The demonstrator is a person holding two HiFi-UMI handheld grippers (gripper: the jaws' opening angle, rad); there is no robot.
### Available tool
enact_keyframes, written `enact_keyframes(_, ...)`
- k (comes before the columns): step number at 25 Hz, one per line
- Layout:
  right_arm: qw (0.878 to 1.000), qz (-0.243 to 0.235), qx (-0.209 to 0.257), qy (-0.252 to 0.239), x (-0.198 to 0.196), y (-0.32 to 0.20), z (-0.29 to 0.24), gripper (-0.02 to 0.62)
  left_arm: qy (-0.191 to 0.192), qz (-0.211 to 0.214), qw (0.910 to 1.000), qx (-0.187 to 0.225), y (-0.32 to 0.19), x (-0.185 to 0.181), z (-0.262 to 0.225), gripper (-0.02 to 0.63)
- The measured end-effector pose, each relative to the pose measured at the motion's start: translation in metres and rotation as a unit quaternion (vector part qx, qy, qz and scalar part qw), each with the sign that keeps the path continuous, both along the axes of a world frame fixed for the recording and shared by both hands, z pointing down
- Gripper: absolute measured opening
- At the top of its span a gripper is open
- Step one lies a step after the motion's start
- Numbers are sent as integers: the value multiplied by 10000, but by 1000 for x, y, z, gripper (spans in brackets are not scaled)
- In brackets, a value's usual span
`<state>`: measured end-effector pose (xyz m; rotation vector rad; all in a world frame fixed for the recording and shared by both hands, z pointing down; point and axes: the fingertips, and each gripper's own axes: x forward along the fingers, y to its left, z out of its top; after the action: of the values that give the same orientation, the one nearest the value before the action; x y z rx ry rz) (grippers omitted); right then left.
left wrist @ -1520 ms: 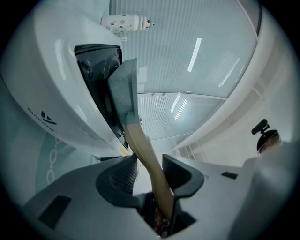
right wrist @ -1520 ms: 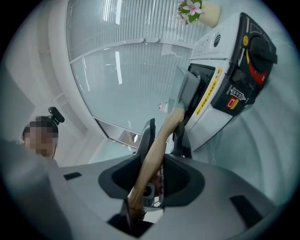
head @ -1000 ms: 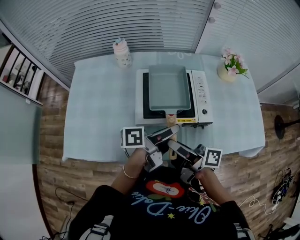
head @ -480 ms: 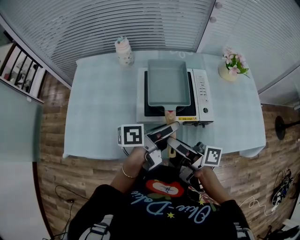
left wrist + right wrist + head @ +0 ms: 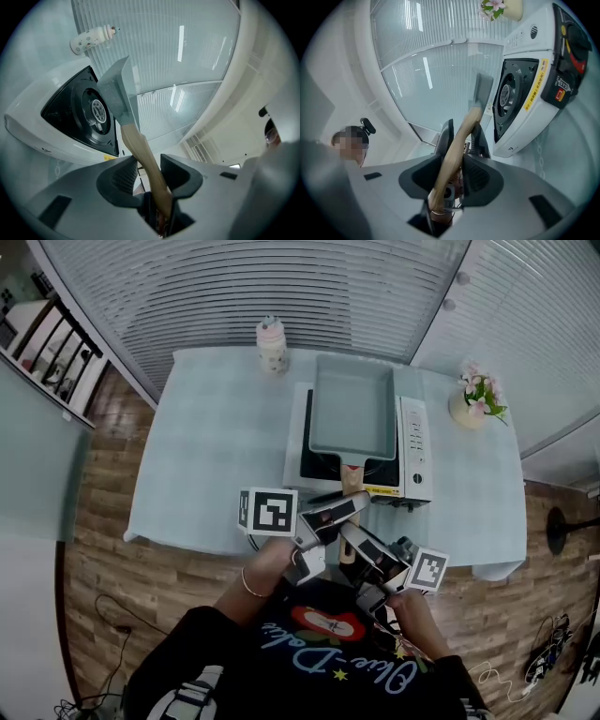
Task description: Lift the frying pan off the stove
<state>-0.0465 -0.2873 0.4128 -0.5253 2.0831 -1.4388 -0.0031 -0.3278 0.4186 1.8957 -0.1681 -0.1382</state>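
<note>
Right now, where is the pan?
In the head view, right of middle, the pan is over the stove, between the bottle and the flowers.

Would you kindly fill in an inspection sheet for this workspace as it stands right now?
Surface: table under a pale blue cloth, tidy.
Job's things: rectangular frying pan over the stove; in the left gripper view it looks raised above the burner.
Clutter: bottle at the far edge; flower vase to the stove's right.
Grippers: left gripper and right gripper both have their jaws closed on the pan's wooden handle.
Cables: loose cables on the floor, lower right.
Surroundings: wood floor; ribbed wall behind the table.
</note>
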Motion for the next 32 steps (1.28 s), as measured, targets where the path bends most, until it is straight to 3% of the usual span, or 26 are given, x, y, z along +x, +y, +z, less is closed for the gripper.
enact_keyframes(17, 9972, 13, 747, 84, -6, -4, -52, 129, 257, -92, 9955, 907, -3, -9, -63, 141)
enact_keyframes(32, 9957, 105, 908, 141, -8, -5, -64, 129, 262, 30, 9941, 1056, -2, -10, -74, 144)
